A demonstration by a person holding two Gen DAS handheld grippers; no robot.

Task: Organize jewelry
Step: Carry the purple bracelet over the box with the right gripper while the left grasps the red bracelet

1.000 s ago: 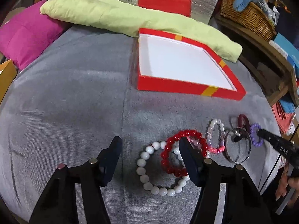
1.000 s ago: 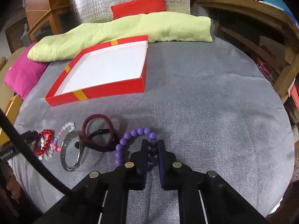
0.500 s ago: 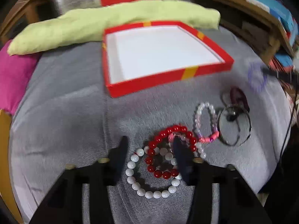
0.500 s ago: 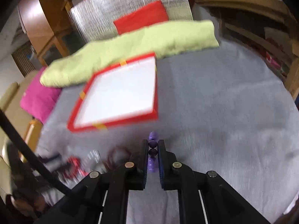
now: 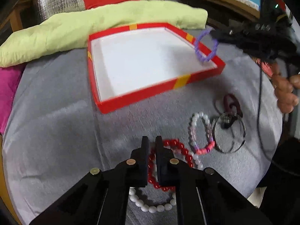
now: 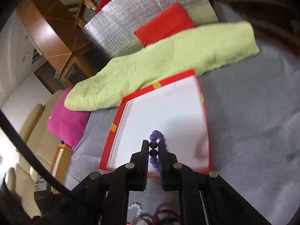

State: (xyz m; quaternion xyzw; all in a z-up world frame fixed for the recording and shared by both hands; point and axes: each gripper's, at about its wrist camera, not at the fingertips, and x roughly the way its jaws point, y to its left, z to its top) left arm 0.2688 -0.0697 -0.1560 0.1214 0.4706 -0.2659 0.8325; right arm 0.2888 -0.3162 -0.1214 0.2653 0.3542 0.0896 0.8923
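Note:
A red box [image 5: 142, 97] with a white inside lies open on the grey cloth. My left gripper [image 5: 151, 142] points down near the front edge, its jaws closing tight on the red bead bracelet [image 5: 180, 146], with beads pinched between the pads. A white bead bracelet [image 5: 150, 208] lies under it. My right gripper [image 6: 152, 144] is shut on the purple bead bracelet [image 6: 155, 135], which hangs over the box [image 6: 108, 142] at its near right corner. In the left wrist view the purple bracelet [image 5: 206, 45] dangles above the box rim.
A pink-and-clear bead bracelet [image 5: 201, 131], a silver bangle [image 5: 229, 133] and a dark red hair tie [image 5: 231, 103] lie right of the left gripper. A green cushion [image 5: 93, 28] runs behind the box, a magenta cushion [image 5: 7, 86] at left. A hand [image 5: 285, 93] is at the right edge.
The left gripper's jaws came together around the red bead bracelet. The right gripper lifted the purple bracelet off the cloth and carried it over the box.

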